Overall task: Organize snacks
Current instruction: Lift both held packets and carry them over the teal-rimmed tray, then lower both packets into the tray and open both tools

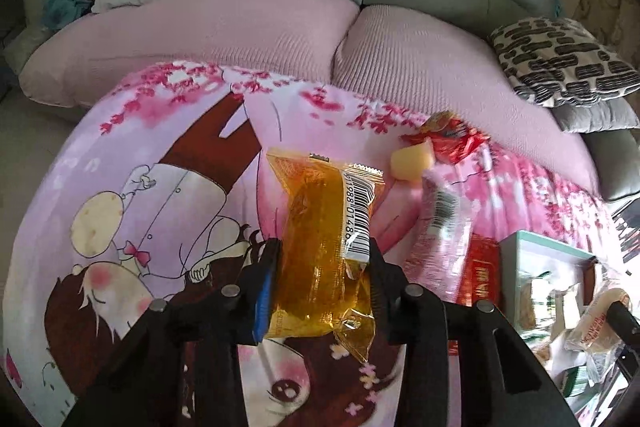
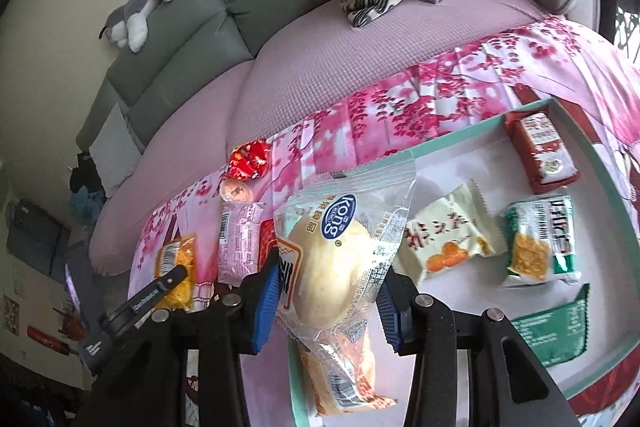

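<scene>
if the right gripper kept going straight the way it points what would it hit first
Probably the white floor of the teal-rimmed tray: the right gripper, shut on a clear-wrapped bun, points down over it. Depth is unclear.

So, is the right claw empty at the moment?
No, the right claw is shut on a clear-wrapped bun, held over the edge of the tray.

We hold the left gripper (image 1: 322, 277) pitched steeply downward, its black jaws closed on an amber transparent-wrapped snack packet (image 1: 320, 247); one blue pad (image 1: 265, 301) presses the packet's side. We hold the right gripper (image 2: 328, 291) likewise angled down, jaws clamped on a clear plastic-wrapped pale bun (image 2: 332, 267), blue pads on both flanks. The left gripper's finger also shows in the right wrist view.
</scene>
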Tool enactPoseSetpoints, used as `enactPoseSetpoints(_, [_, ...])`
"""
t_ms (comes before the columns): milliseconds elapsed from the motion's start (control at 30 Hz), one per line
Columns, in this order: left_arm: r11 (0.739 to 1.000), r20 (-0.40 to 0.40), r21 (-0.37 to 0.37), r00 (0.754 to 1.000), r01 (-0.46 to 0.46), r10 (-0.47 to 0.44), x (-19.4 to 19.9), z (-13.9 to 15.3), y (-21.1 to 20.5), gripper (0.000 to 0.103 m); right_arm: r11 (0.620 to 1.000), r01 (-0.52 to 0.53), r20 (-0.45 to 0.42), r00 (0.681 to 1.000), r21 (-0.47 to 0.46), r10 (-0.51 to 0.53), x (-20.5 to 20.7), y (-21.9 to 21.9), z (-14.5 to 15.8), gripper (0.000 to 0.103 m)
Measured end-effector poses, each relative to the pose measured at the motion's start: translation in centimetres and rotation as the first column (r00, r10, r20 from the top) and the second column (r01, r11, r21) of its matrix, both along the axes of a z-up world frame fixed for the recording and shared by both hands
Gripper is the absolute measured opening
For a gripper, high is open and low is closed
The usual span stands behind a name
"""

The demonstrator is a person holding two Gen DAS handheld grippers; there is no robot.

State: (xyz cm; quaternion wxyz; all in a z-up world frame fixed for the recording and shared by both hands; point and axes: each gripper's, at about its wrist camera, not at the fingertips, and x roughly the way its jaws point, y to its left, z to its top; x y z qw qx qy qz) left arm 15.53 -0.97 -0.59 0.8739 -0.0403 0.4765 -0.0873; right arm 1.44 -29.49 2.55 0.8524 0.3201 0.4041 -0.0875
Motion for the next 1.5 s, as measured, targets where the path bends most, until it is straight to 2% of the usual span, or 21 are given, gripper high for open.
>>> enactPoseSetpoints(233, [0.996, 0.022, -0.057, 0.998, 0.067, -0.066, -2.6, 2.0, -2.6, 0.041, 0.998, 0.064, -0.017, 0.998, 0.018, -0.064, -1.4, -2.9, -0.2, 0.046])
enactPoseSetpoints(333, [0.988, 0.028, -0.087, 0.992, 0.127, -0.125, -3.7, 2.8, -4.9, 0.041, 0.994, 0.108, -0.022, 0.994, 0.03, -0.108, -2.3, -4.6, -0.4, 0.046])
enactPoseSetpoints(567, [0.946, 0.052, -0.098, 0.95, 0.31, -0.306, -6.5, 3.9, -12.1, 0.042, 0.972, 0.227, -0.015, 0.974, 0.055, -0.226, -4.6, -8.7, -1.0, 0.046])
enactPoseSetpoints(667, [0.93, 0.044, -0.092, 0.935, 0.355, -0.352, -6.9, 3.7, -14.6, 0.042, 0.967, 0.247, 0.002, 0.969, 0.059, -0.247, -5.0, -9.7, -0.9, 0.046])
enactPoseSetpoints(867, [0.916, 0.034, -0.093, 0.921, 0.391, -0.389, -6.7, 2.7, -17.0, 0.042, 0.966, 0.252, 0.021, 0.967, 0.061, -0.253, -4.8, -10.6, -2.1, 0.046])
enactPoseSetpoints(1100, [0.925, 0.006, -0.093, 0.929, 0.369, -0.37, -6.1, 1.2, -16.6, 0.042, 0.967, 0.245, 0.025, 0.969, 0.074, -0.248, -4.1, -10.6, -3.5, 0.046])
enactPoseSetpoints(1500, [0.913, -0.009, -0.08, 0.916, 0.4, -0.401, -6.4, -0.1, -17.9, 0.042, 0.981, 0.192, 0.002, 0.981, 0.0, -0.192, -2.7, -9.5, -3.8, 0.048])
